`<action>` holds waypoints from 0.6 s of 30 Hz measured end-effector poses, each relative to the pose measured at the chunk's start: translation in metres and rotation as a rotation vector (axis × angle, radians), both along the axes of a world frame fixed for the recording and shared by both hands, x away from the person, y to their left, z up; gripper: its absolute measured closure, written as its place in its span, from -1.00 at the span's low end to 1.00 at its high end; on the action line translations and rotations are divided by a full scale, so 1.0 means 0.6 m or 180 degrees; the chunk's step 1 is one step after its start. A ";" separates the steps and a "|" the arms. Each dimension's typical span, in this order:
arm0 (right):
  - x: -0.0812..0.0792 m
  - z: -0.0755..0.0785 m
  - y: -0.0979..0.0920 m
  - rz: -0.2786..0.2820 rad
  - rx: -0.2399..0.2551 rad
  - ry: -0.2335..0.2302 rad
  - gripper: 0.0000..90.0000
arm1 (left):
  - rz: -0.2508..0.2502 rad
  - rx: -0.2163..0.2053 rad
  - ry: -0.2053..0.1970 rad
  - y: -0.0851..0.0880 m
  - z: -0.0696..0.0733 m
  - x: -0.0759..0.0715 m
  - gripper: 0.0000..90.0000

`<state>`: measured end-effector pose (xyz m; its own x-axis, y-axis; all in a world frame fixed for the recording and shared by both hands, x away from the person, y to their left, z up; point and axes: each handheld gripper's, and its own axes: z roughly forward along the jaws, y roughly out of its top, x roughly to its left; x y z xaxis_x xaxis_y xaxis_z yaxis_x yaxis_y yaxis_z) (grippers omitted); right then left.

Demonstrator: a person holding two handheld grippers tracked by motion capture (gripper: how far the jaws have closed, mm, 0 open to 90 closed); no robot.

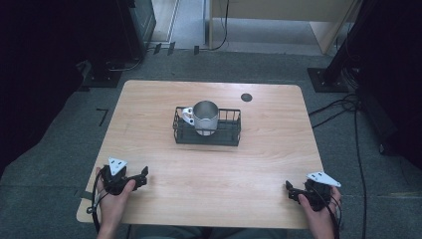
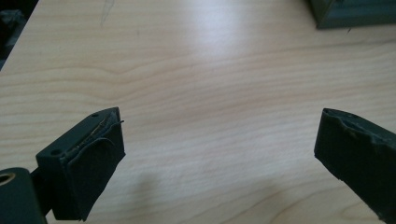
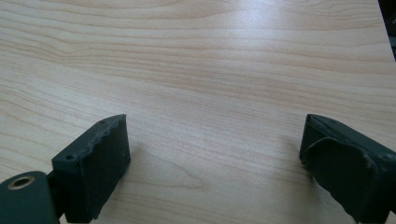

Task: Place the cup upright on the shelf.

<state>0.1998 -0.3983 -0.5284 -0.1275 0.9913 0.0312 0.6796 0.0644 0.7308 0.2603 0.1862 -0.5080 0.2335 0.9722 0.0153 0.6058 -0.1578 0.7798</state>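
My left gripper (image 1: 144, 174) rests wide open at the near left of the light wooden table (image 1: 149, 99); the brushed metal mug (image 1: 205, 117) stands upright in the black wire rack (image 1: 229, 135) mid-table. My right gripper (image 1: 290, 189) sits open too, and I judge a careless grab could tip the mug or drag the rack

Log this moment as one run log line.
left tool: open, empty, near table edge | right tool: open, empty | metal cup: upright in black wire rack, mid-table, untouched

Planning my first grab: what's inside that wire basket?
The black wire basket holds an upright metal cup and, left of it, a white mug whose lower part the cup and basket rim cover. The basket's right half looks empty.
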 end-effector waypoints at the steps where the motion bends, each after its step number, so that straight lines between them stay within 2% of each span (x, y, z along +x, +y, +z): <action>1: 0.000 0.000 0.000 0.0000 0.0000 0.0000 -0.83 | 0.0011 0.0015 0.0018 0.003 -0.002 -0.003 -0.95; 6: 0.000 0.000 0.000 -0.0004 0.0003 0.0001 -0.83 | 0.0010 0.0062 0.0126 0.024 -0.011 -0.009 -0.95; 11: 0.000 0.000 0.000 -0.0002 0.0002 -0.0001 -0.83 | 0.0035 0.0000 0.0165 0.043 -0.014 -0.013 -0.95; 18: 0.000 0.000 0.000 -0.0001 -0.0001 0.0000 -0.83 | 0.0072 0.0177 0.0287 0.063 -0.016 -0.009 -0.95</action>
